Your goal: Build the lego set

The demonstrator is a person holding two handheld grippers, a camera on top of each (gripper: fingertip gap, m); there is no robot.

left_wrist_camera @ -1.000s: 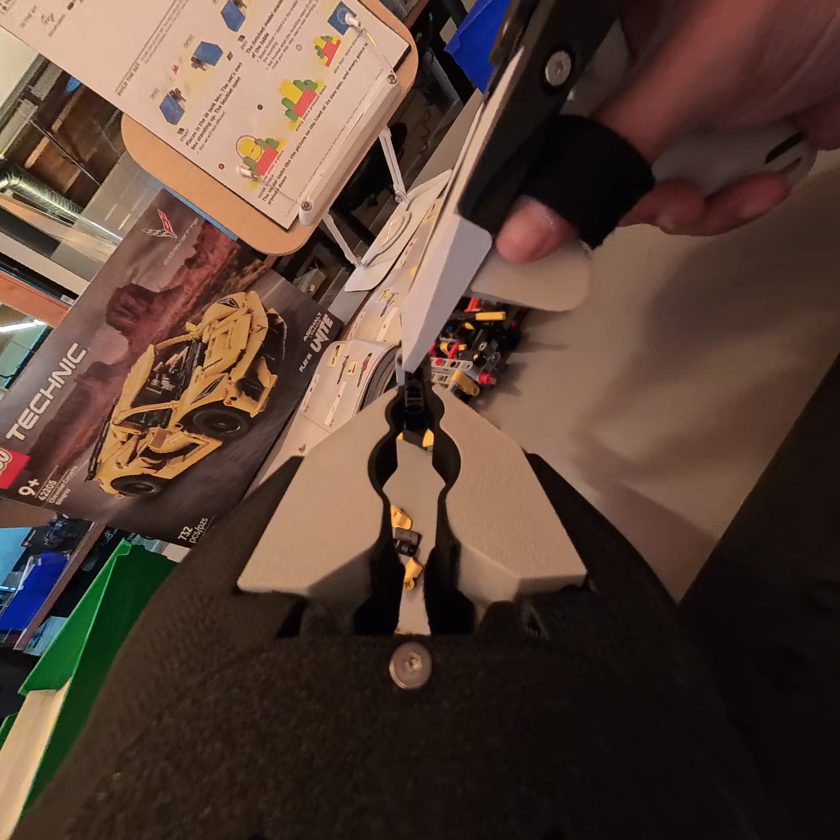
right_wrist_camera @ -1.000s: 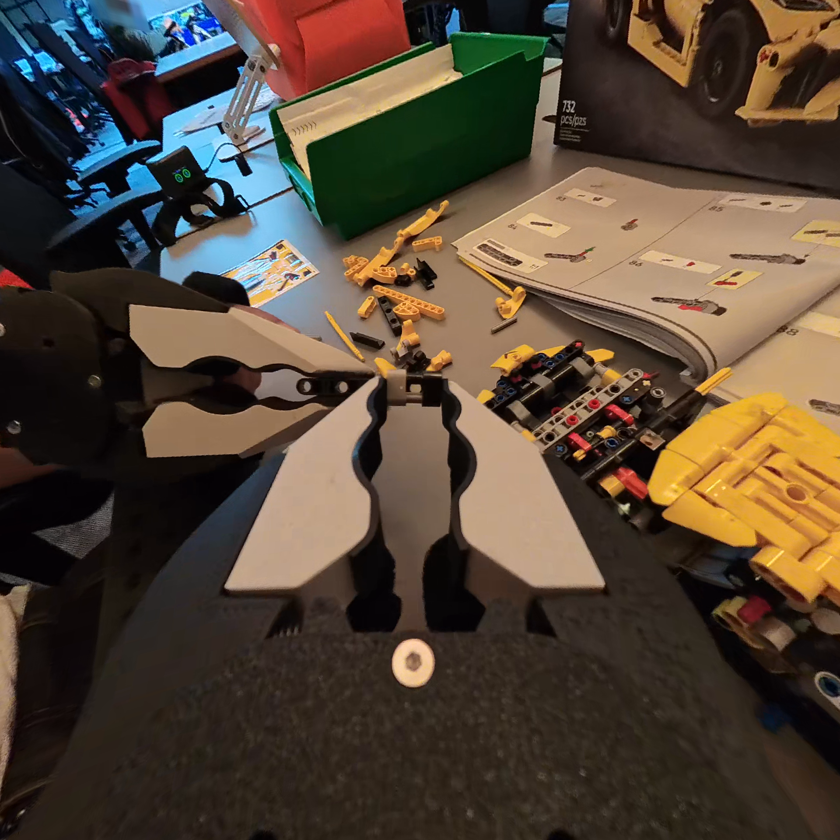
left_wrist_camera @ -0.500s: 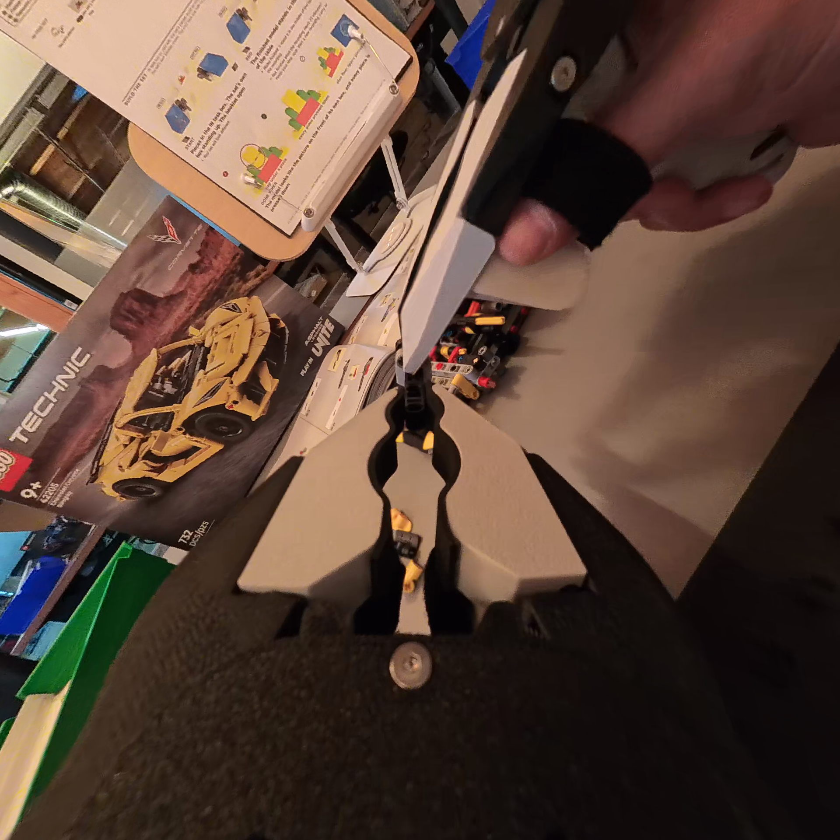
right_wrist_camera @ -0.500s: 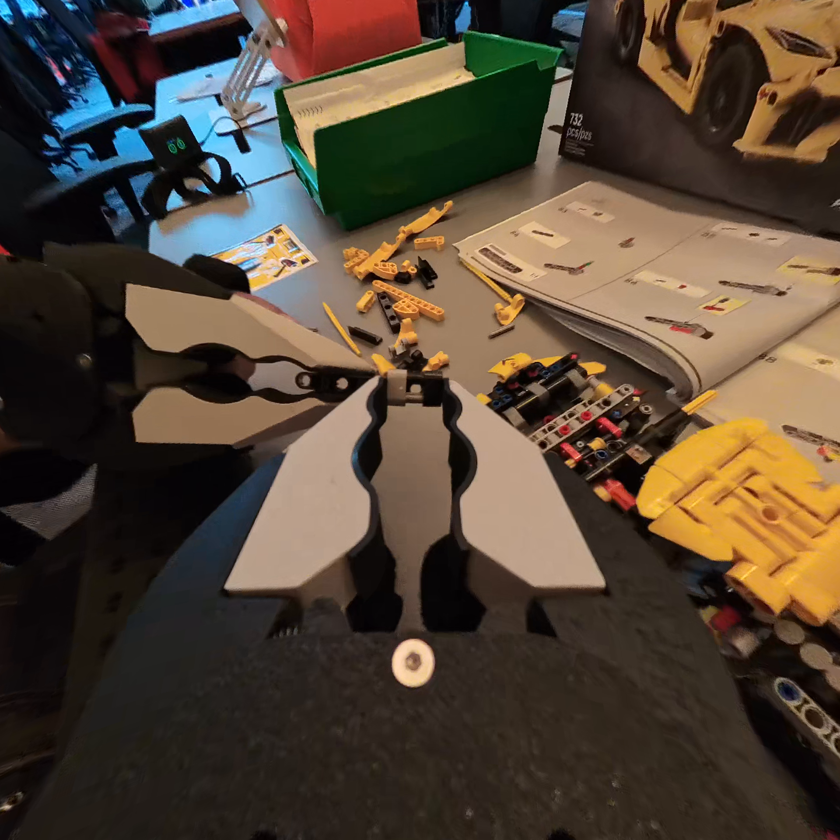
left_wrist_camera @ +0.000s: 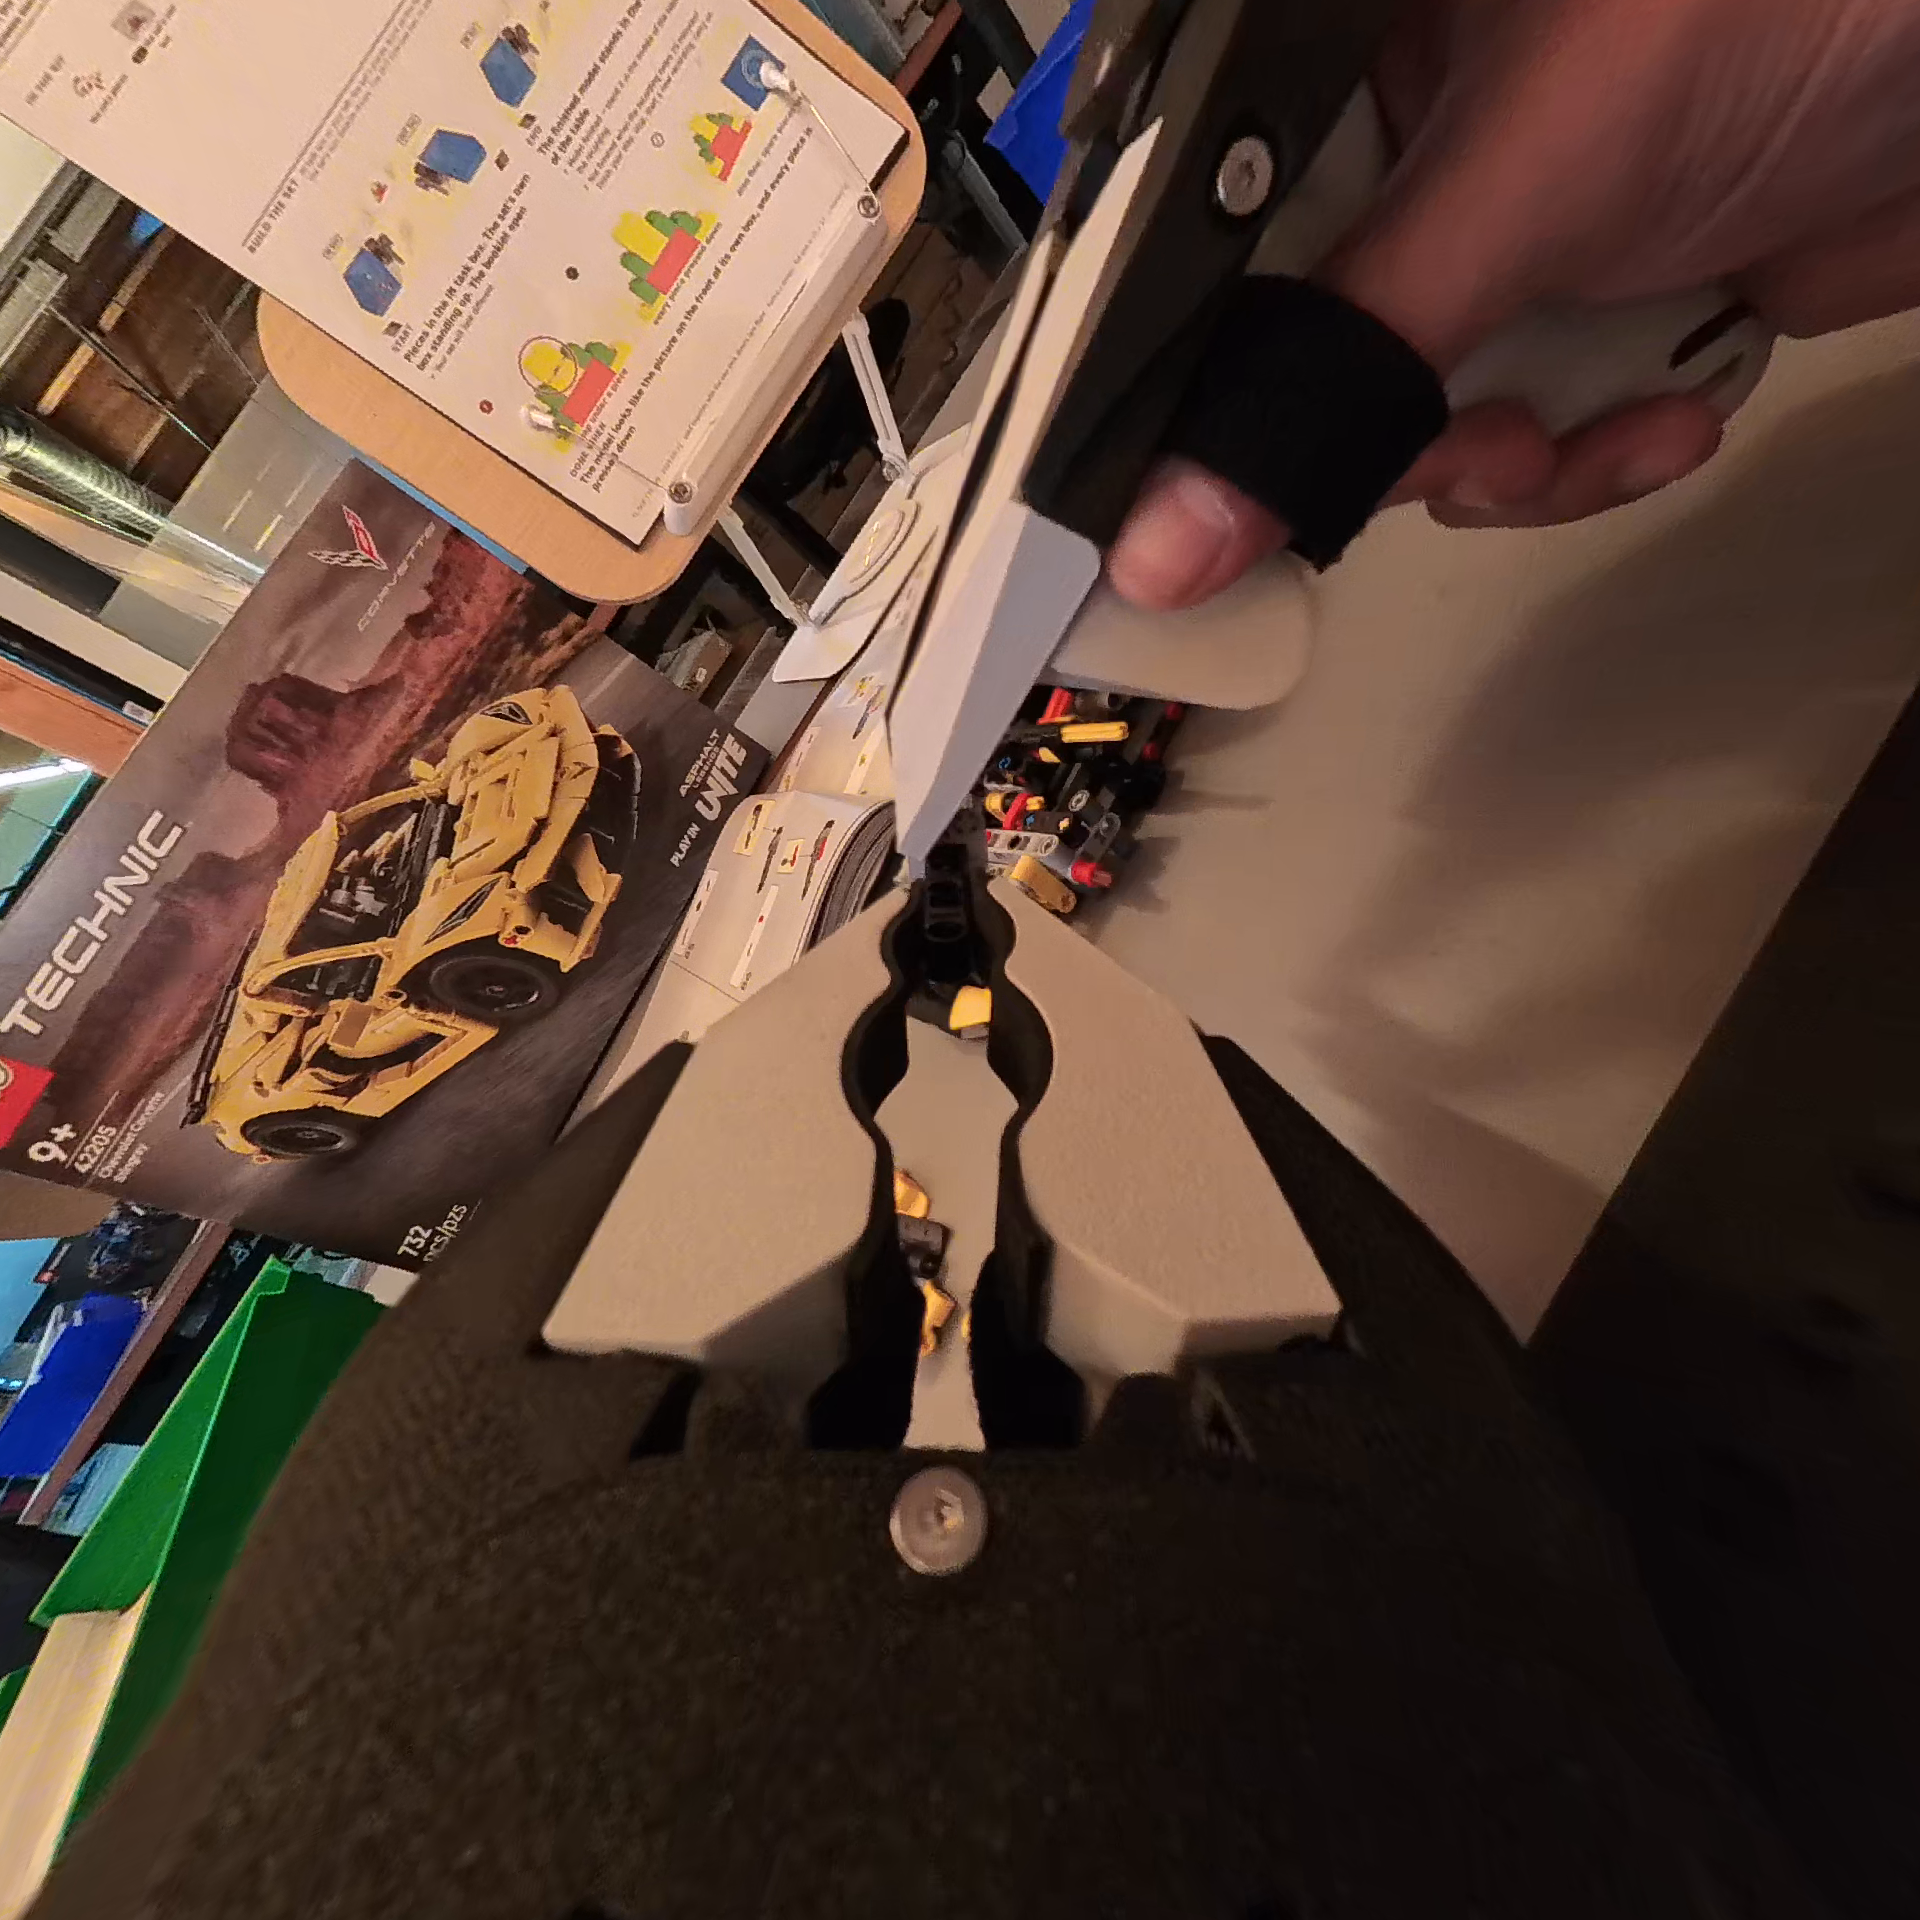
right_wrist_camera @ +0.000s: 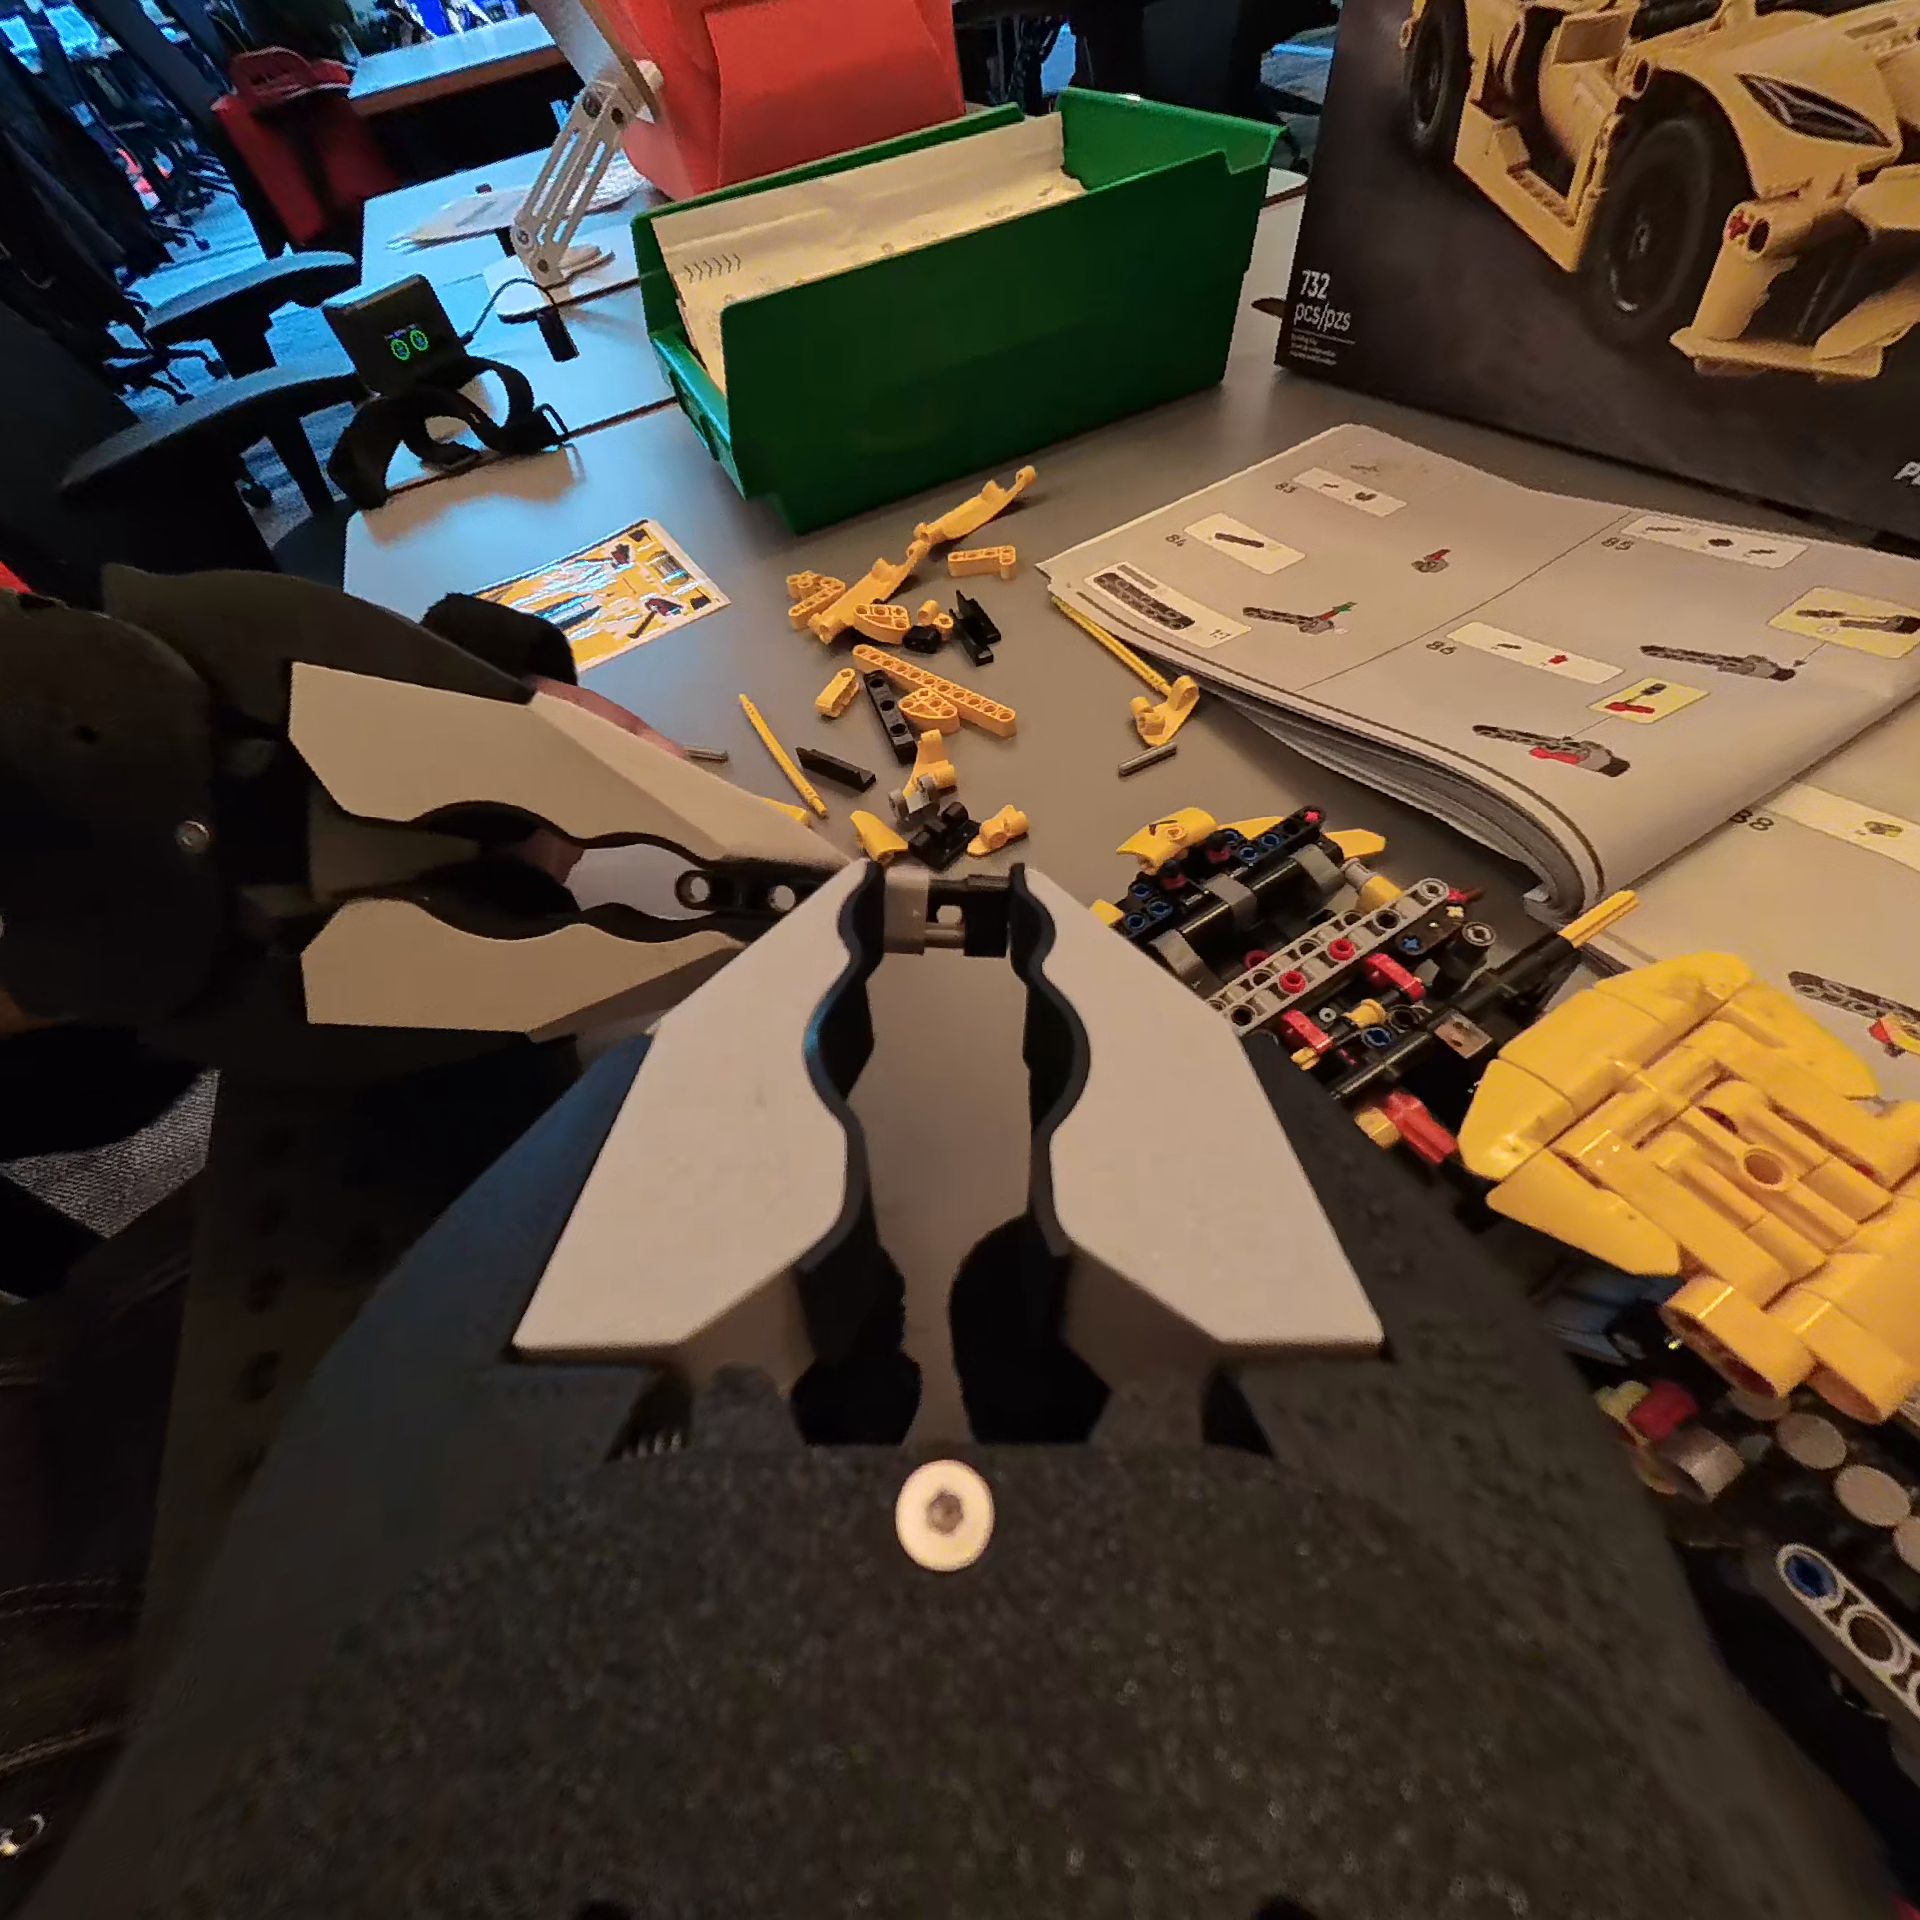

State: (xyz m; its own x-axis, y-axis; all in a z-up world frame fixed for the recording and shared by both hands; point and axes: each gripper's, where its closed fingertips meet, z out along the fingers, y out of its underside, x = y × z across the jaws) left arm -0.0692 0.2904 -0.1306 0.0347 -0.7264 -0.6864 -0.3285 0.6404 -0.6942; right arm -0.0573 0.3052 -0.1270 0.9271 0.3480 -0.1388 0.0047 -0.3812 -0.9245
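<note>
Left gripper [right_wrist_camera: 800,891]: jaws narrow, clamped on a black beam with holes [right_wrist_camera: 732,889], held in the air above the table [right_wrist_camera: 665,717]; in its own view the beam [left_wrist_camera: 943,906] shows only end-on between the tips, and its length cannot be judged there. Right gripper [right_wrist_camera: 945,914]: jaws narrow, pinching a small grey and black connector [right_wrist_camera: 940,920] at the tips, right beside the beam's end; whether the two pieces touch cannot be told. The left wrist view shows the right gripper [left_wrist_camera: 914,842] from the side, with the hand [left_wrist_camera: 1558,208] that holds it cut off by the frame edge and a finger in a black band; the connector is hidden there. Right wrist view only: loose yellow and black pieces [right_wrist_camera: 904,686] scattered on the table, a black frame assembly [right_wrist_camera: 1309,945] with red and blue pins, a yellow car body section [right_wrist_camera: 1704,1143] partly cut off at the right, a sticker sheet [right_wrist_camera: 603,587], an open instruction booklet [right_wrist_camera: 1455,644], a green bin [right_wrist_camera: 956,312] with papers inside. Both views: the set's box [left_wrist_camera: 343,862], cropped in the right wrist view. Left wrist view only: an instruction board [left_wrist_camera: 499,208] on a stand, its upper part out of frame.
</note>
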